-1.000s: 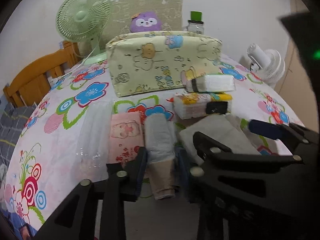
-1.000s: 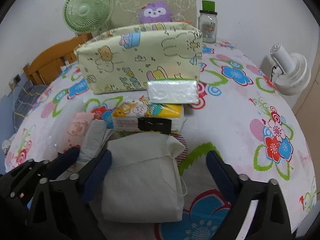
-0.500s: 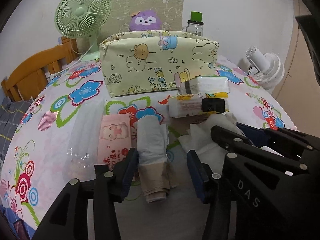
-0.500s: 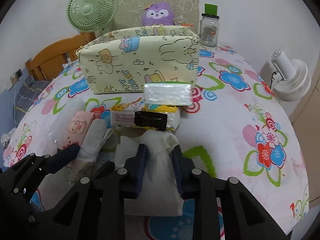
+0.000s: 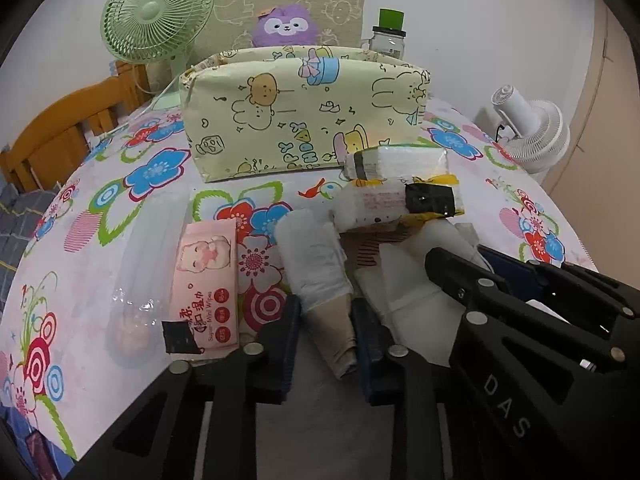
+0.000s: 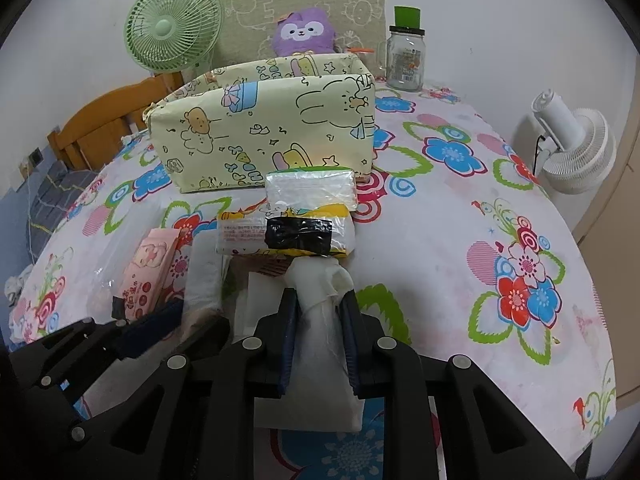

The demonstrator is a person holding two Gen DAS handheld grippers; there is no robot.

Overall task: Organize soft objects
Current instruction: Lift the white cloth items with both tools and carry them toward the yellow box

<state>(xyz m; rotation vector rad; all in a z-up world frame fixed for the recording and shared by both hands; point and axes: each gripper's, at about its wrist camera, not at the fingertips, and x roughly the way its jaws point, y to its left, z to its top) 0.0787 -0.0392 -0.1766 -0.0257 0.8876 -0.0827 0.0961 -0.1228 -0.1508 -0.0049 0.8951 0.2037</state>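
My left gripper [image 5: 326, 320] is shut on the tan end of a rolled white diaper [image 5: 316, 264] lying on the flowered tablecloth. My right gripper [image 6: 318, 316] is shut on a white folded cloth pad [image 6: 320, 344], bunching it between the blue pads; it also shows in the left wrist view [image 5: 404, 280]. Ahead lie a yellow tissue pack [image 6: 288, 232] with black tape and a clear tissue pack [image 6: 310, 190]. A pink wipes pack [image 5: 206, 280] lies to the left. The pale-yellow cartoon fabric bin [image 6: 264, 132] stands open behind them.
A green desk fan [image 5: 156, 12], a purple plush [image 6: 304, 32] and a glass jar [image 6: 405, 58] stand behind the bin. A white fan [image 6: 576, 148] is off the table's right edge. A wooden chair [image 5: 60, 136] is at the left. A clear plastic bag [image 5: 136, 272] lies left of the wipes.
My right gripper closed on the white cloth pad and bunched it. My left gripper narrowed and closed on the rolled diaper's tan end.
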